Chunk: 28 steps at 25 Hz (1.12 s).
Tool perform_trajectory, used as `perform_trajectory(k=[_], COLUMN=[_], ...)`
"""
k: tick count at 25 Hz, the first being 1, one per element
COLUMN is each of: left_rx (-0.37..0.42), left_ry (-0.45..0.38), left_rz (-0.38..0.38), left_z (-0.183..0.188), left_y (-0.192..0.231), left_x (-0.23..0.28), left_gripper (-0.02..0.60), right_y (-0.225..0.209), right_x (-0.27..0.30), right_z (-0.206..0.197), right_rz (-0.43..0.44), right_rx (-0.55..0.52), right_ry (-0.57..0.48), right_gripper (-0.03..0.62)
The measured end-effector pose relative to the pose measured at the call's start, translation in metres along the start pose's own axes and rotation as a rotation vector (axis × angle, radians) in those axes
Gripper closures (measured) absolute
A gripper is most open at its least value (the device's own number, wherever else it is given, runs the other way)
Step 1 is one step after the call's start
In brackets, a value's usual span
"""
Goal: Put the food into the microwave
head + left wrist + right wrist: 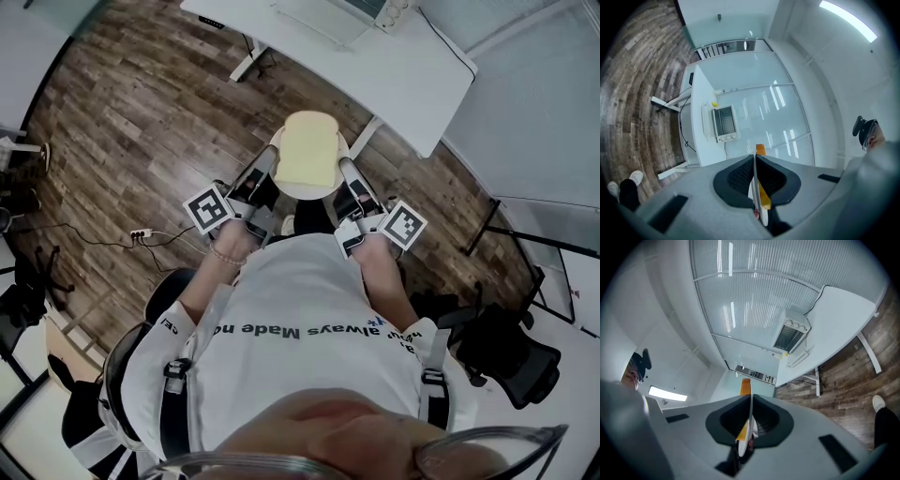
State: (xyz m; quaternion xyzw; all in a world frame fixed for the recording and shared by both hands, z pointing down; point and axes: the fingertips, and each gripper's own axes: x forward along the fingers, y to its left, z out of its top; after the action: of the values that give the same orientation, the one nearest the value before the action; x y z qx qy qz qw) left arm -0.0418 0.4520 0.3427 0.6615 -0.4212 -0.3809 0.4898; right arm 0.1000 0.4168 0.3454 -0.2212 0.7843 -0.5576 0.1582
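Observation:
A slice of pale bread [307,150] lies on a round white plate [309,194], held over the wooden floor in front of me. My left gripper [265,169] is shut on the plate's left rim and my right gripper [345,173] on its right rim. In the left gripper view the plate [755,187] shows edge-on between the dark pads of my left gripper [755,164], with the bread [761,149] beyond. The right gripper view shows the same: plate [749,423], right gripper [750,401], bread [746,386]. The white microwave [723,123] [790,336] stands on the white table [403,75] ahead.
The table's white legs [248,61] stand on the wooden floor. A power strip with a cable [141,234] lies on the floor at the left. A black office chair [506,356] is at the right. A glass wall [740,301] runs behind the table.

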Motion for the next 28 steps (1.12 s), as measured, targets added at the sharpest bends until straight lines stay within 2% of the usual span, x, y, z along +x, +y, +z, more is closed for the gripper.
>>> perform_trajectory(k=[7,12,23,25,28], left_rx=[-0.009,-0.003,0.031,0.031,0.026], left_ry=[0.011,0.024,0.02,0.026,0.038], left_rz=[0.028,0.021,-0.029,-0.016,0.021], left_z=[0.027,0.036,0.04,0.046,0.061], left_y=[0.029,0.023,0.012,0.02,0.035], left_x=[0.066,0.097,0.104,0.138,0.214], left_gripper=[0.563,0.563,0.563,0.563,0.563], right_y=[-0.035,-0.037,-0.028,-0.042,-0.07], right_x=[0.044,0.056,0.058,0.071,0.102], right_z=[0.051,0.078,0.087,0.116,0.182], right_rz=[-0.01,-0.011,0.018,0.009,-0.005], right_rx=[0.032,0.032,-0.013,-0.001,0.023], right_ry=[0.0,-0.006,-0.017,-0.016,-0.011], right_gripper=[0.572,0.572,0.572,0.572,0.572])
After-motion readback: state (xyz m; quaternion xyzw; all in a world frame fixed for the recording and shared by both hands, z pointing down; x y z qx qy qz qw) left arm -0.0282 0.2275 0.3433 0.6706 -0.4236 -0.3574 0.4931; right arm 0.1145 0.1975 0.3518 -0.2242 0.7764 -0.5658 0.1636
